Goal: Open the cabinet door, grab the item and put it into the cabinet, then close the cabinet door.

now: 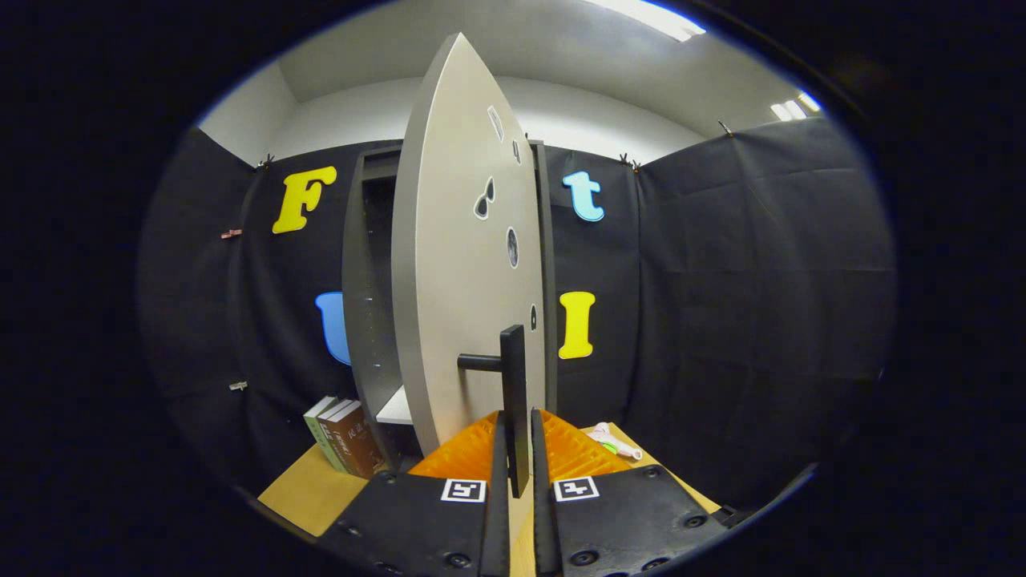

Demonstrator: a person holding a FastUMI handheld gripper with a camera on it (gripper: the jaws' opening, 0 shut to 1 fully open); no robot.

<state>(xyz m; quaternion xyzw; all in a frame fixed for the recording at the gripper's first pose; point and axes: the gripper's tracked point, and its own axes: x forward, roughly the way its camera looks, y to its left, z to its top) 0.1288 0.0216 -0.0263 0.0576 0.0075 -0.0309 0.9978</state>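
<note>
Left of the jaws and beyond them, three upright paperback books (346, 439) stand on the pale wooden tabletop (309, 493) against the dark grey cabinet (362, 320). The cabinet's light grey door (453, 264) is swung open, edge-on, straight ahead. The gripper (514, 437) has its jaws nearly closed, both fingers pressing the door's black bar handle (513, 393). Right of the fingers and just beyond, a small pink-and-white item (616, 440) lies on the tabletop.

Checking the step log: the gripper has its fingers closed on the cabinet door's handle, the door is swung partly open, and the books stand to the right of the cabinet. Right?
One slip: the books stand to the left of the cabinet, as the gripper view shows. The gripper does grip the handle, and the door is partly open.
</note>
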